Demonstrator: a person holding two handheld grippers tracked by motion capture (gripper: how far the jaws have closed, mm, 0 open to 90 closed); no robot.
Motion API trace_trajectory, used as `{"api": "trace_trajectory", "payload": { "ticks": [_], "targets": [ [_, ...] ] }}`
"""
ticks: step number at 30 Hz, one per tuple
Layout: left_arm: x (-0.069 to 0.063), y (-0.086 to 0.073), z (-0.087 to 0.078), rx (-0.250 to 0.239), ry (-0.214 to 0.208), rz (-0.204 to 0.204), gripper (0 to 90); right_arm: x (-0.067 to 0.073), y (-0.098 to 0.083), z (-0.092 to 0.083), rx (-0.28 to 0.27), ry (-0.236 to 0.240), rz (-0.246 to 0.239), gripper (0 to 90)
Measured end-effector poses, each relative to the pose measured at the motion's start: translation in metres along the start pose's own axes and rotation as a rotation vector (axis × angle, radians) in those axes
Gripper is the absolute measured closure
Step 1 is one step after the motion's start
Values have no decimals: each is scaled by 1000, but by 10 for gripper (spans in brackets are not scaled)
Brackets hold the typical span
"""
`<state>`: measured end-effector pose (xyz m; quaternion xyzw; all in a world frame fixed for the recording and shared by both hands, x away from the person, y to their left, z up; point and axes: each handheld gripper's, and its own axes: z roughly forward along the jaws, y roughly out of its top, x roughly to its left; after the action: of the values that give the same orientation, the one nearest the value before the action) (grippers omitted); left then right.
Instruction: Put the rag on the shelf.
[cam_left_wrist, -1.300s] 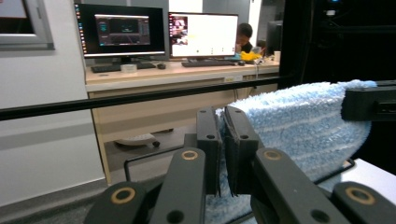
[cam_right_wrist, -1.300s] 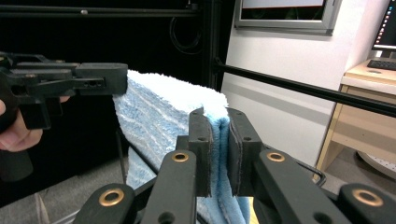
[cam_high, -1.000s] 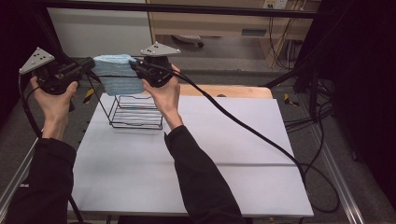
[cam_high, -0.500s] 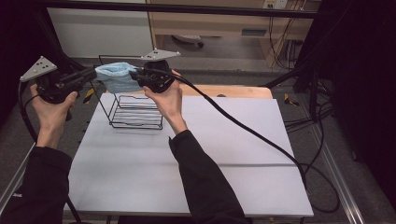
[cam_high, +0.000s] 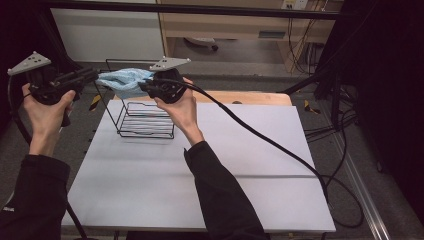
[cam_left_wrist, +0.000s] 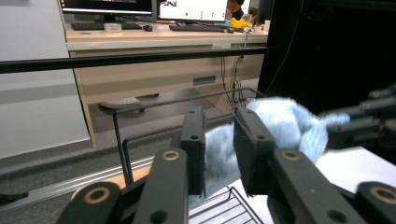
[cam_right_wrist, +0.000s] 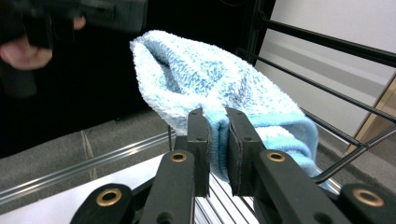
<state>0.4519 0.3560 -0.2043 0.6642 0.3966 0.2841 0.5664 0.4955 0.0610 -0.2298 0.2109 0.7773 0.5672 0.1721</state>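
The blue towel (cam_high: 122, 82) hangs at nine o'clock of the right gripper (cam_high: 146, 86), clenched in it; the left gripper (cam_high: 92, 75), its jaws just opening, seems released from it. The wire rack (cam_high: 145, 120) beneath is partly hidden.

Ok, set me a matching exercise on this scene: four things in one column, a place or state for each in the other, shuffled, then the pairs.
Things:
1. blue towel
2. wire rack
3. right gripper
4. left gripper

Places or states:
A. stands on the white table
B. held in the air above the rack
C. jaws just opening, towel between them
D. clamped on the towel's banded edge

Pairs: 1-B, 2-A, 3-D, 4-C
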Motion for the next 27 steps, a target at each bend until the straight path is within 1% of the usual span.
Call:
{"api": "trace_trajectory", "payload": {
  "ticks": [4, 8, 10, 13, 15, 20, 22, 24, 27],
  "targets": [
    [-1, 8, 9, 50, 11, -3, 838, 2, -1, 0, 5, -3, -23, 812],
    [1, 8, 19, 97, 15, -8, 897, 3, -2, 0, 17, 2, -41, 807],
    [0, 7, 22, 117, 7, -7, 898, 3, -3, 0, 25, 5, -46, 804],
    [-3, 4, 24, 146, -5, 17, 899, 3, -2, 0, 29, 8, -44, 798],
    [-3, 1, 24, 159, -22, 19, 899, 3, -2, -1, 32, 9, -44, 785],
    [-3, -8, 26, 192, -40, 43, 900, 5, -3, -1, 42, 14, -49, 756],
    [-4, -11, 27, 204, -40, 60, 900, 5, -2, -2, 42, 21, -45, 729],
    [-5, -13, 28, 211, -42, 71, 900, 5, -1, -4, 38, 25, -39, 677],
    [-5, -17, 29, 219, -40, 88, 900, 5, 3, -9, 17, 27, -31, 615]
  ]
}}
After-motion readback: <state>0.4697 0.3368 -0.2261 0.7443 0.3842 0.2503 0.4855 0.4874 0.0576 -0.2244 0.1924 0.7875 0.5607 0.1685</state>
